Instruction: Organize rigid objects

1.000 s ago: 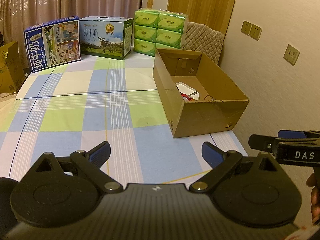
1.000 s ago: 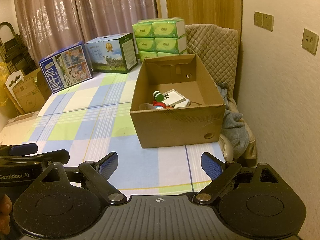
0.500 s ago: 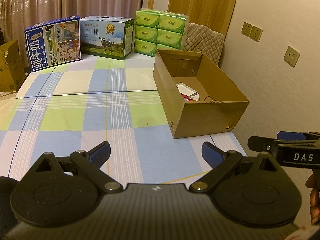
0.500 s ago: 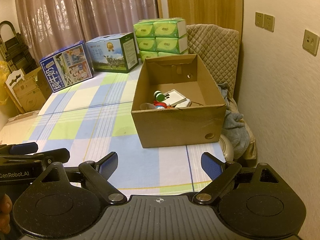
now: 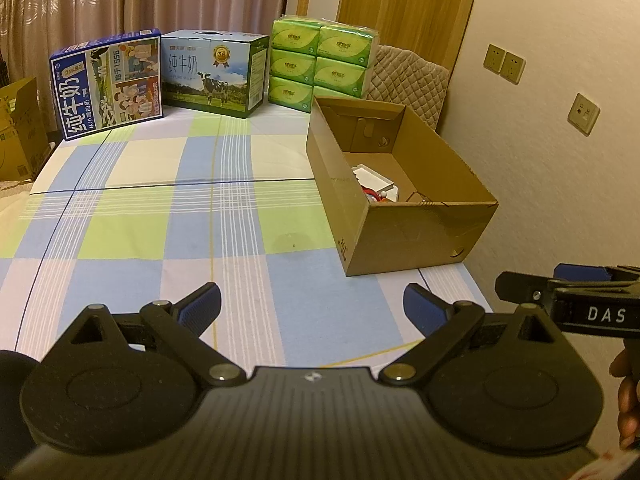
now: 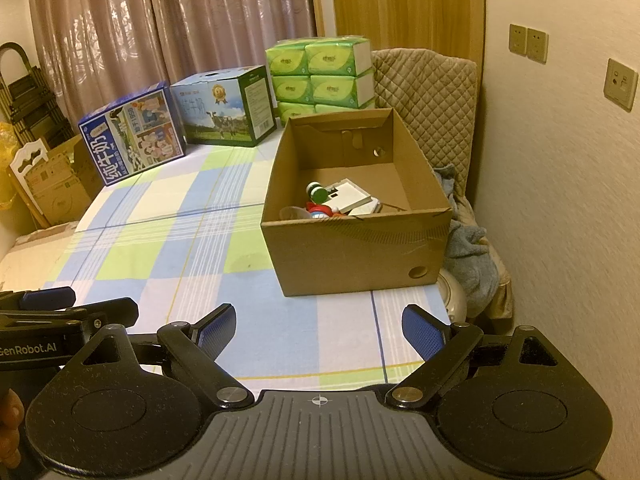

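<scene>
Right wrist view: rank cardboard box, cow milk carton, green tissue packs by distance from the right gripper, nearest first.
From the right gripper, open and empty:
1. Cardboard box, just ahead, slightly right, on the checked cloth.
2. Cow milk carton, far back, left of centre.
3. Green tissue packs, far back, behind the box.
Items 2 and 3 sit in about the same back row; too close to call.

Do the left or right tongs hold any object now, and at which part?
Nothing is held. The left tongs and the right tongs are both open and empty.
</scene>
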The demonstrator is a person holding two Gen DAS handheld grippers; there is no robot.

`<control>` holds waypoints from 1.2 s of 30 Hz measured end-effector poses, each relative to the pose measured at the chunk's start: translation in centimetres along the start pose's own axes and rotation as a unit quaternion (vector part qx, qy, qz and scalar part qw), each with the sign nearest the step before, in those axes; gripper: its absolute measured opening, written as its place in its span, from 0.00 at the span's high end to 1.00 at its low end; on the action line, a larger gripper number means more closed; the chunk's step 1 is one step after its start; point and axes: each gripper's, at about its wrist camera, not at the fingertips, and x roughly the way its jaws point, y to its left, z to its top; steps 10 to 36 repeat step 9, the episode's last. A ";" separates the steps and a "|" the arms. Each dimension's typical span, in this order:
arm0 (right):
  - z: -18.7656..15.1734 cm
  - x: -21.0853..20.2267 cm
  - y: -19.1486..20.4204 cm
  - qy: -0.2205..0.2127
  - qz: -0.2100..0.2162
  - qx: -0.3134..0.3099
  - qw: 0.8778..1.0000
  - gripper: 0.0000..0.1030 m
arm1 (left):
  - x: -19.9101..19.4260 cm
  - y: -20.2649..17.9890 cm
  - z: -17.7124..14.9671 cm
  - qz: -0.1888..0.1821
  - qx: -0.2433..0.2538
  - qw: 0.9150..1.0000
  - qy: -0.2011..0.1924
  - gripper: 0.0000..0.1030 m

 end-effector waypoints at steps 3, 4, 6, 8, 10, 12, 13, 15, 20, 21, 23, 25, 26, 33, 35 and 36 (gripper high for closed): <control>0.0 0.0 0.0 0.000 0.000 -0.001 1.000 0.15 | 0.0 0.0 0.0 -0.001 -0.001 1.000 0.001 0.07; 0.0 0.0 0.0 0.000 0.000 0.000 1.000 0.15 | 0.0 0.0 -0.1 0.000 -0.003 1.000 0.001 0.07; 0.0 0.0 0.0 0.000 0.000 0.000 1.000 0.15 | 0.0 -0.1 -0.1 0.004 -0.006 1.000 -0.001 0.07; 0.0 0.0 0.0 -0.001 0.000 0.000 1.000 0.15 | 0.0 0.0 -0.1 0.004 -0.009 1.000 -0.002 0.07; 0.0 0.0 0.0 -0.001 0.000 0.000 1.000 0.15 | 0.0 -0.1 -0.1 0.004 -0.009 1.000 -0.002 0.07; 0.0 0.0 0.0 -0.001 0.000 0.000 1.000 0.15 | 0.0 -0.1 -0.1 0.004 -0.009 1.000 -0.002 0.07; 0.0 0.0 0.0 -0.001 0.000 0.000 1.000 0.15 | 0.0 -0.1 -0.1 0.004 -0.009 1.000 -0.002 0.07; 0.0 0.0 0.0 -0.001 0.000 0.000 1.000 0.15 | 0.0 -0.1 -0.1 0.004 -0.009 1.000 -0.002 0.07; 0.0 0.0 0.0 -0.001 0.000 0.000 1.000 0.15 | 0.0 -0.1 -0.1 0.004 -0.009 1.000 -0.002 0.07; 0.0 0.0 0.0 -0.001 0.000 0.000 1.000 0.15 | 0.0 -0.1 -0.1 0.004 -0.009 1.000 -0.002 0.07; 0.0 0.0 0.0 -0.001 0.000 0.000 1.000 0.15 | 0.0 -0.1 -0.1 0.004 -0.009 1.000 -0.002 0.07; 0.0 0.0 0.0 -0.001 0.000 0.000 1.000 0.15 | 0.0 -0.1 -0.1 0.004 -0.009 1.000 -0.002 0.07; 0.0 0.0 0.0 -0.001 0.000 0.000 1.000 0.15 | 0.0 -0.1 -0.1 0.004 -0.009 1.000 -0.002 0.07; 0.0 0.0 0.0 -0.001 0.000 0.000 1.000 0.15 | 0.0 -0.1 -0.1 0.004 -0.009 1.000 -0.002 0.07; 0.0 0.0 0.0 -0.001 0.000 0.000 1.000 0.15 | 0.0 -0.1 -0.1 0.004 -0.009 1.000 -0.002 0.07; 0.0 0.0 0.0 -0.001 0.000 0.000 1.000 0.15 | 0.0 -0.1 -0.1 0.004 -0.009 1.000 -0.002 0.07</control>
